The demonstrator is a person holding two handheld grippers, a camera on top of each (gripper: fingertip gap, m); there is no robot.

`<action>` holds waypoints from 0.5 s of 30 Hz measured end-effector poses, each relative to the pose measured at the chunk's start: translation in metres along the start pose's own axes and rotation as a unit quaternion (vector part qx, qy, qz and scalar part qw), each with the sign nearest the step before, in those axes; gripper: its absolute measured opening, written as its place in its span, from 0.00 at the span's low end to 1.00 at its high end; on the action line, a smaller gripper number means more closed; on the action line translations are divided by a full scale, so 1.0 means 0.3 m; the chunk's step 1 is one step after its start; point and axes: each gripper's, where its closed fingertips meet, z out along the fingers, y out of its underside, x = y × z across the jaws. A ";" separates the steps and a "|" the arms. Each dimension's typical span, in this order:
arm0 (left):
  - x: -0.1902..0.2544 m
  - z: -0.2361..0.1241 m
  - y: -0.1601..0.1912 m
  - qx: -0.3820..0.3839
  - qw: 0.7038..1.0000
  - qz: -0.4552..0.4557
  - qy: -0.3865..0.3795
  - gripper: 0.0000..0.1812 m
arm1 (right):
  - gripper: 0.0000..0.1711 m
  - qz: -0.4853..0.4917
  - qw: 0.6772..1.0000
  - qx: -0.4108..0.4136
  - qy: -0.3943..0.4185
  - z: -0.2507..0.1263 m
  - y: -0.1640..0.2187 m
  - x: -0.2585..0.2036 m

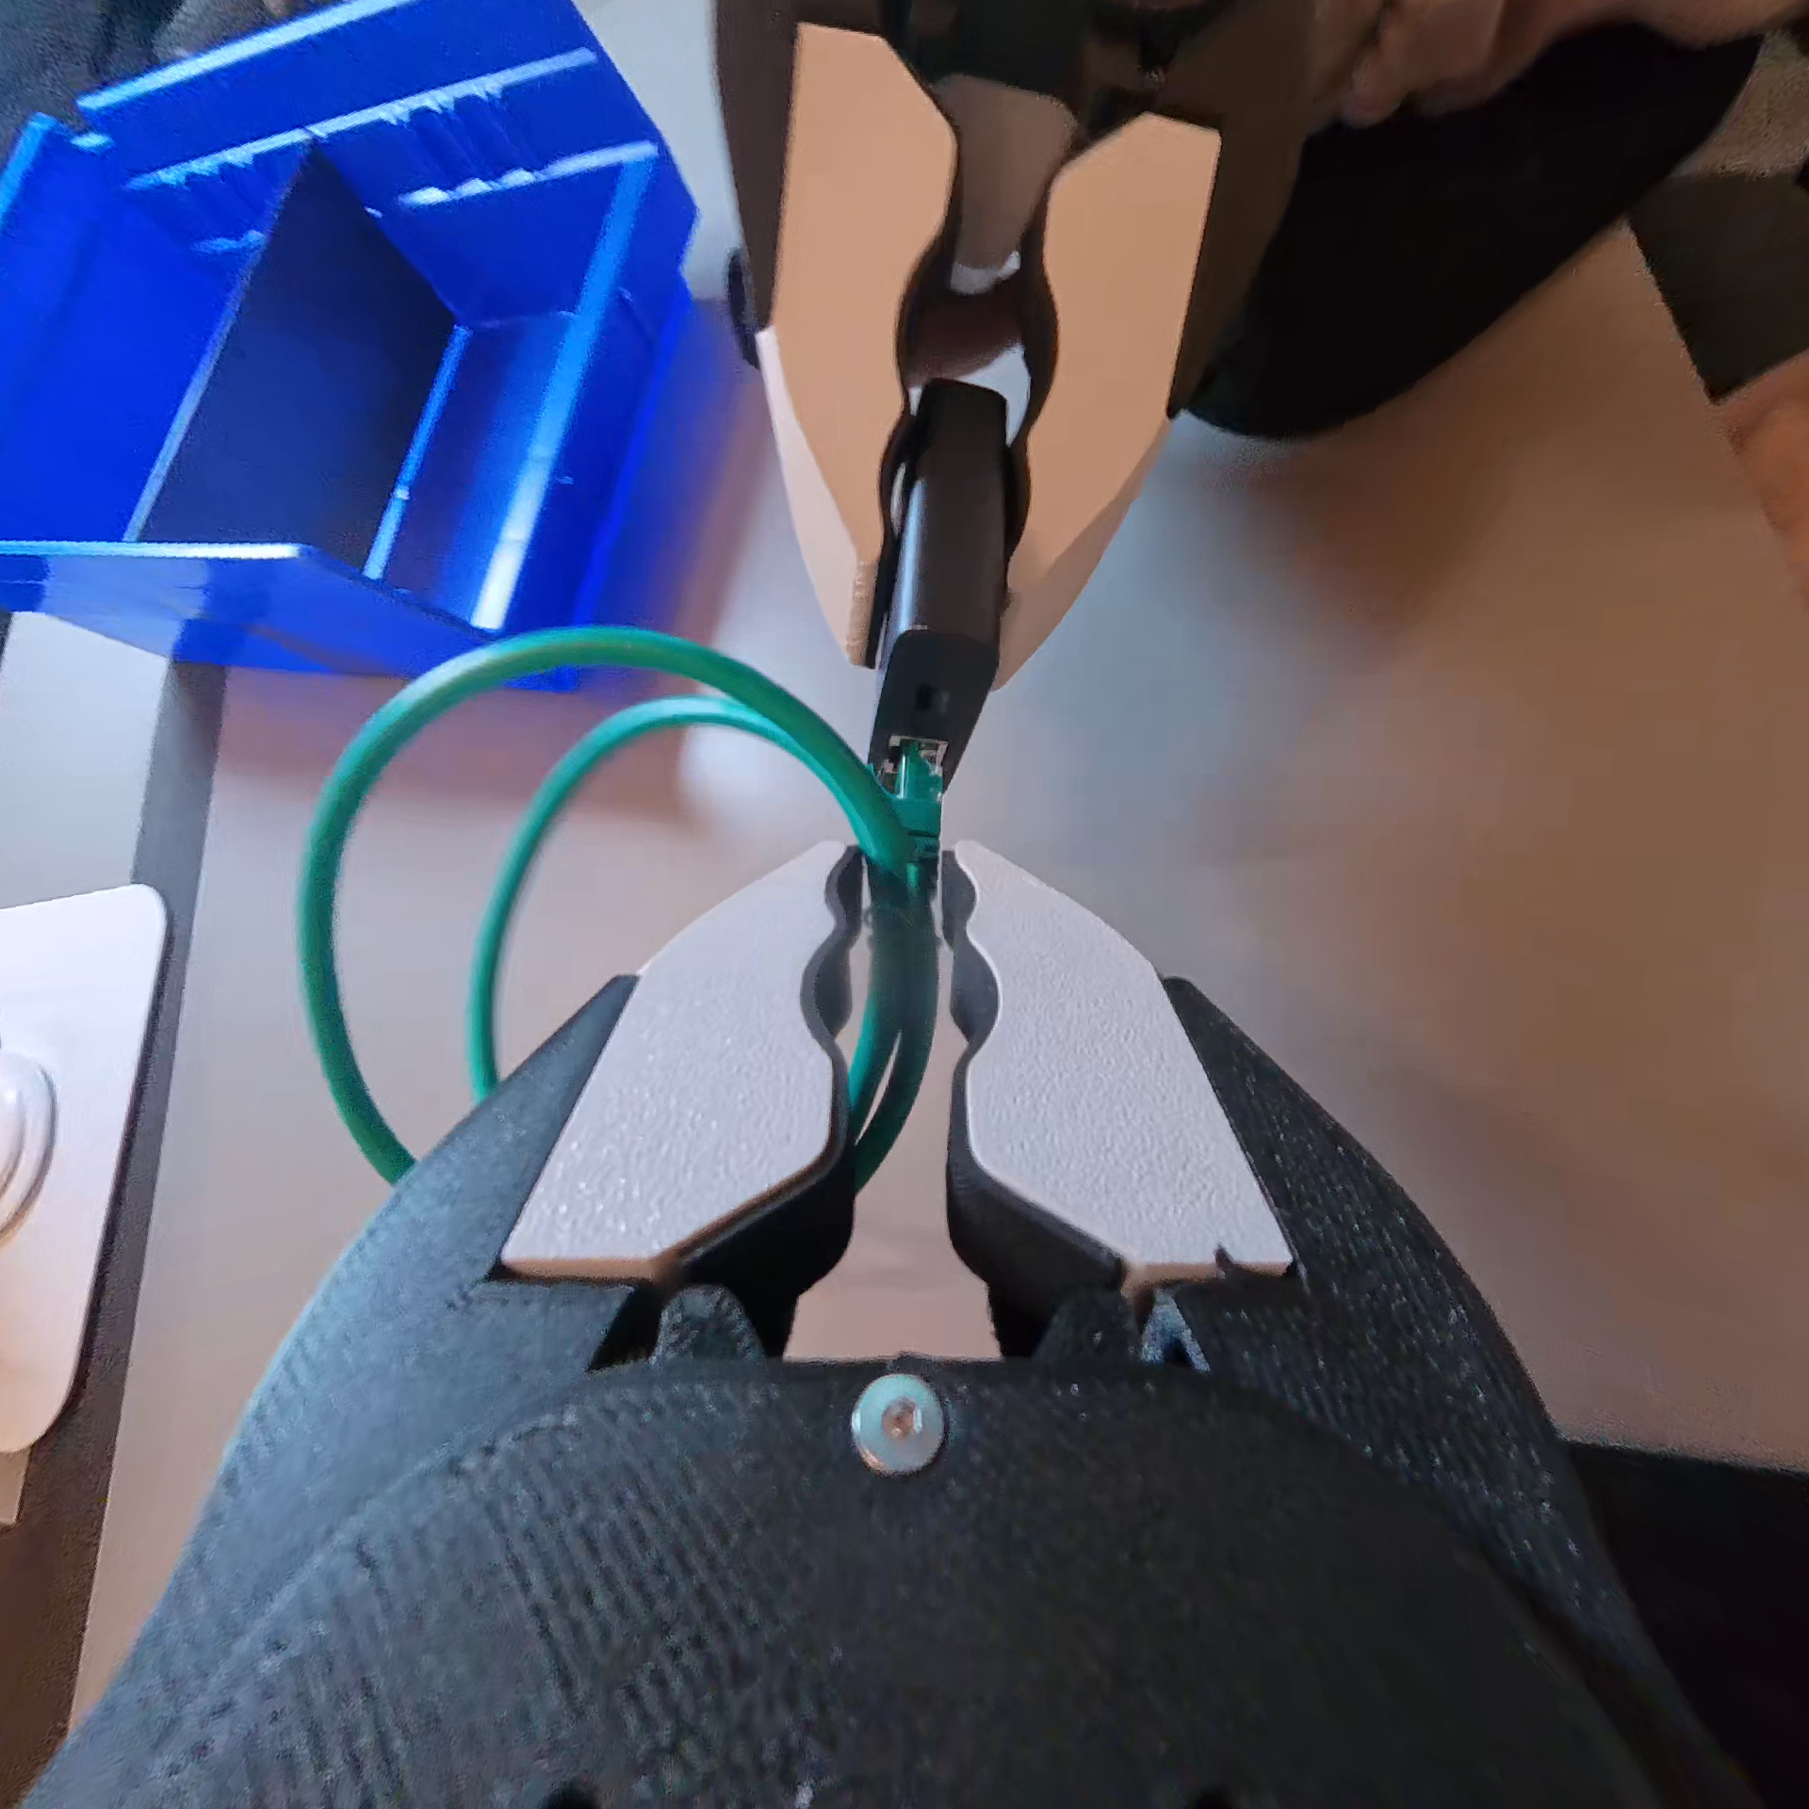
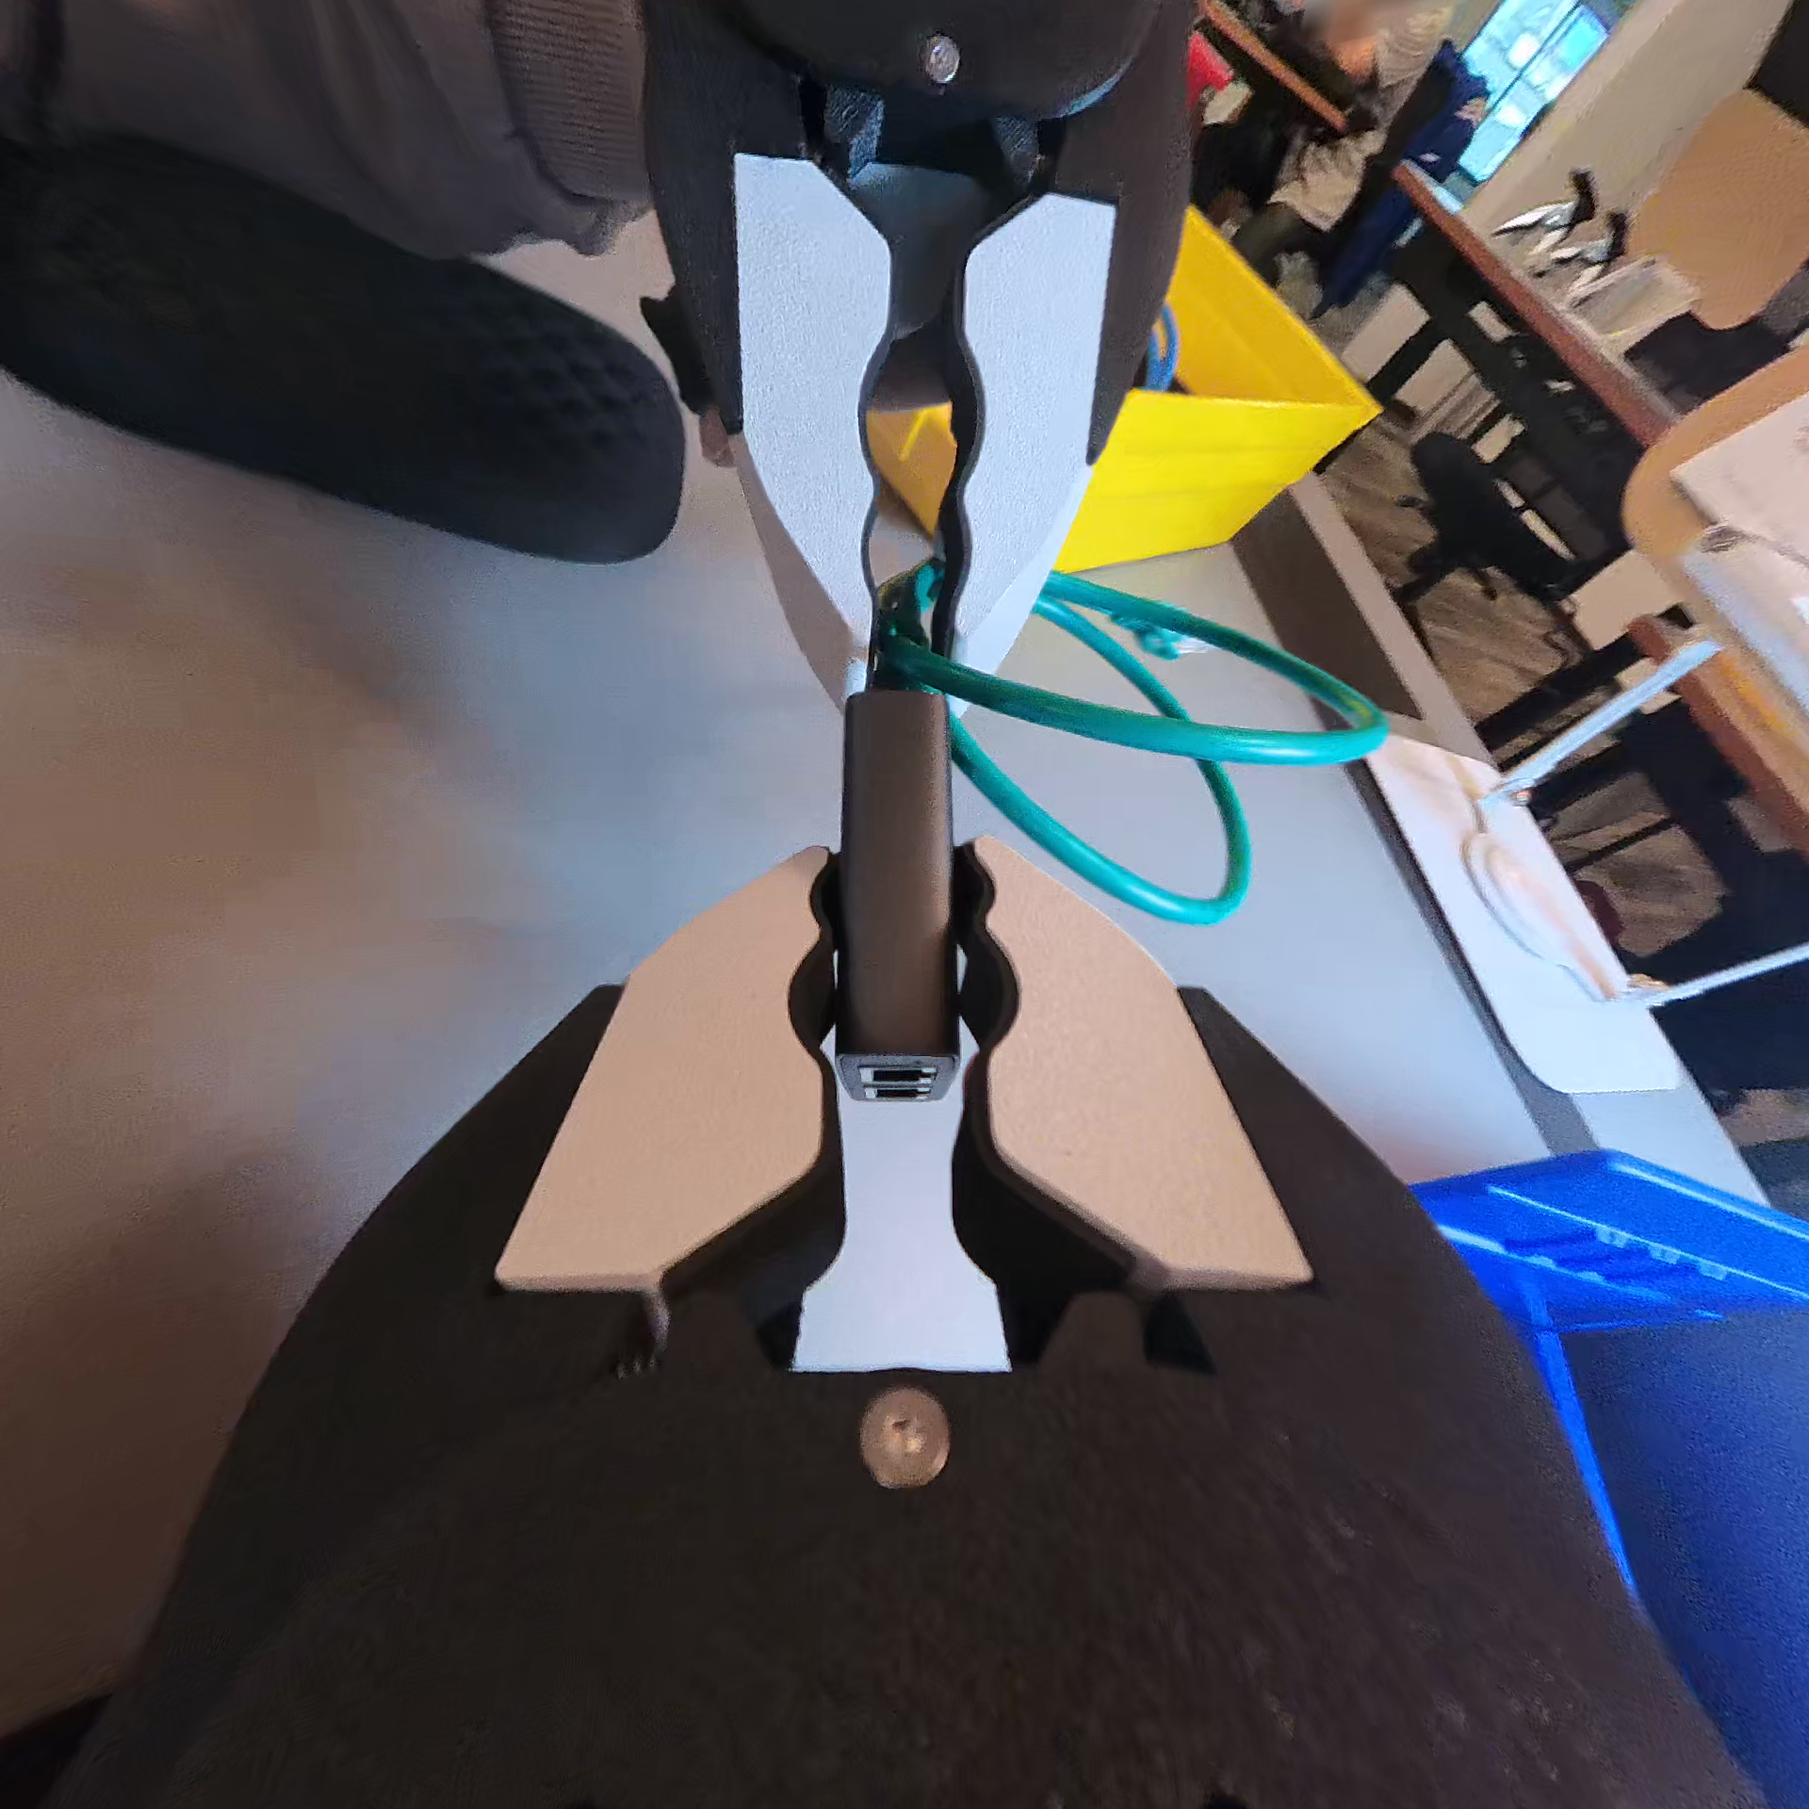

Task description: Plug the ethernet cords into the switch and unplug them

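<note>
Green cord (image 1: 411, 881) plug being pinched by left gripper (image 1: 905, 871); right gripper (image 2: 896, 881) clamping switch (image 2: 896, 881); keeping both coaxial, pushing straight.

No writing, number, brand or sign can be read in either view. The dark adapter body (image 2: 896, 901) shows plain sides and bare ports, the blue bin (image 1: 323, 392) and the yellow bin (image 2: 1224, 431) carry no legible marks, and the white sheet (image 2: 1527, 940) at the surface's far edge is too blurred to read.
</note>
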 end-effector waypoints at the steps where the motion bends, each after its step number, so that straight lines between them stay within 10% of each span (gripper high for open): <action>1: -0.015 -0.017 -0.013 0.009 1.000 -0.008 -0.010 0.10 | 0.12 -0.001 1.000 0.001 0.014 -0.008 -0.005 0.014; 15: 0.037 0.002 -0.119 0.035 0.994 0.098 -0.038 0.11 | 0.13 -0.029 0.999 0.010 0.033 -0.007 -0.076 -0.011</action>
